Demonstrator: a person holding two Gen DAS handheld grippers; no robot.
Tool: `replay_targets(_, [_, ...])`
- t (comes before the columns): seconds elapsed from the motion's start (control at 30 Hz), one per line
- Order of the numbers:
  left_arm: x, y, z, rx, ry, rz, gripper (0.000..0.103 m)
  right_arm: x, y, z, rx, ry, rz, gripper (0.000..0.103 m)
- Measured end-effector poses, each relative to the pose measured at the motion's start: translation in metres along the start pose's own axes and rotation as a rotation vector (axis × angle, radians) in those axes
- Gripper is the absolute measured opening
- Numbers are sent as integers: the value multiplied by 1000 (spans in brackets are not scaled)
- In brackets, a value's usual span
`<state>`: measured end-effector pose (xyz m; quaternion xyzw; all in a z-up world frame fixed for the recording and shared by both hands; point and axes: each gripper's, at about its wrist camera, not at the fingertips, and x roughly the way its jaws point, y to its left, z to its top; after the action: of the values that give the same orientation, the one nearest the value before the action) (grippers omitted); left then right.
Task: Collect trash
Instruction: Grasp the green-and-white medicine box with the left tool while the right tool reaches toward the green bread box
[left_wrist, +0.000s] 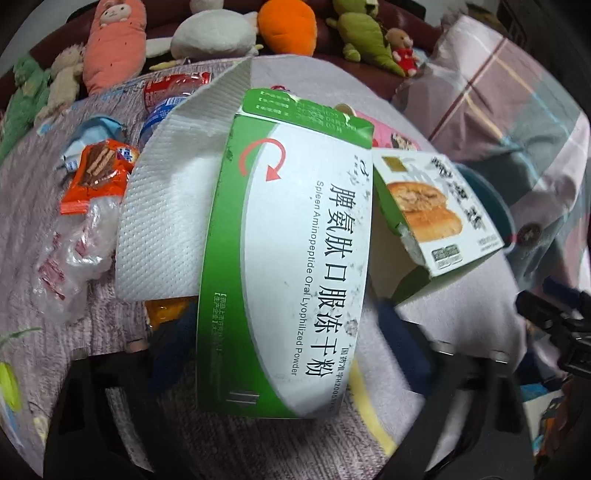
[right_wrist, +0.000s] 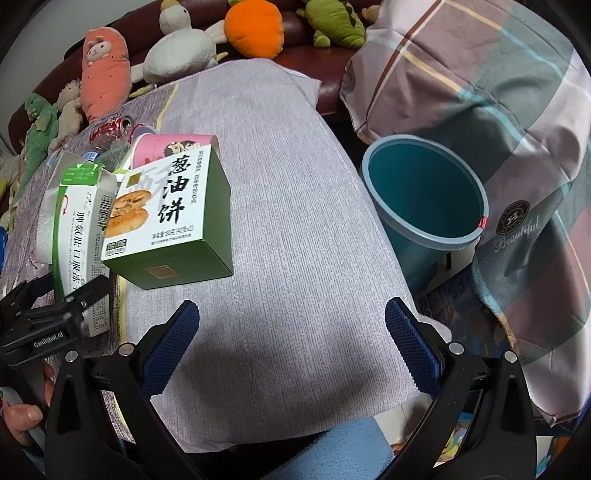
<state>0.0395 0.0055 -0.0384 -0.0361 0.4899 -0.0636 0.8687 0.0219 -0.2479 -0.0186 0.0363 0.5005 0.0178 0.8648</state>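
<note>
1. At the far left, along a dark red sofa back, sits a row of plush toys: a green plush (right_wrist: 37, 129), a pink carrot plush (right_wrist: 105, 70), a white duck plush (right_wrist: 177, 50), an orange plush (right_wrist: 255, 27).
2. Below them lies a lilac textured cloth (right_wrist: 280, 229) that covers the surface; what is under it I cannot tell.
3. On the left part of the cloth is the trash: an orange snack wrapper (left_wrist: 99, 173), a crumpled clear plastic bag (left_wrist: 79, 243), a plastic bottle (right_wrist: 105, 138), a red can (left_wrist: 173, 86), a white embossed paper (left_wrist: 162, 206).
4. The green-and-white medicine box (left_wrist: 284, 273) lies across that paper. It sits between the blue pads of the left claw (left_wrist: 291, 354); whether the pads press on it I cannot tell.
5. Just right of it, touching it, stands the green pastry box (right_wrist: 170, 221), with a pink cup (right_wrist: 173, 147) behind.
6. The right claw (right_wrist: 291, 339) hovers over bare cloth, wide open and empty.
7. To the right, off the cloth edge, stands a blue bin (right_wrist: 424, 199), empty inside.
8. A plaid quilt (right_wrist: 498, 110) fills the far right.
</note>
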Motion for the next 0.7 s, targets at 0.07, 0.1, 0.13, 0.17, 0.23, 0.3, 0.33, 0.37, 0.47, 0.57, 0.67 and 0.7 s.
replay_targets(0.07, [-3, 6, -1, -24, -11, -20, 75, 2, 0, 1, -3, 5, 2, 97])
replay_targets(0.1, [-5, 7, 0, -28, -19, -19, 75, 3, 0, 1, -5, 7, 5, 97])
replay_targets(0.13, [-8, 9, -1, -31, -24, -23, 75, 4, 1, 1, -7, 8, 9, 97])
replay_targets(0.17, [-11, 13, -1, -37, -26, -35, 75, 5, 2, 1, -8, 12, 17, 97])
replay_targets(0.23, [-15, 17, 1, -46, -32, -39, 75, 6, 5, 1, -13, 16, 31, 97])
replay_targets(0.3, [-21, 23, 2, -58, -45, -36, 75, 6, 13, 2, -33, 19, 41, 97])
replay_targets(0.33, [-23, 27, 3, -62, -49, -40, 75, 6, 16, 3, -44, 19, 42, 97])
replay_targets(0.37, [-26, 31, 3, -66, -53, -46, 75, 5, 24, 5, -67, 16, 42, 97])
replay_targets(0.47, [-32, 44, 0, -86, -70, -66, 75, 4, 43, 8, -112, 13, 39, 97])
replay_targets(0.57, [-32, 56, -3, -112, -75, -93, 75, 10, 67, 10, -154, 34, 50, 97])
replay_targets(0.67, [-31, 62, -6, -121, -67, -110, 75, 21, 94, 9, -188, 58, 63, 97])
replay_targets(0.7, [-30, 64, -8, -118, -62, -114, 75, 25, 101, 9, -191, 62, 63, 97])
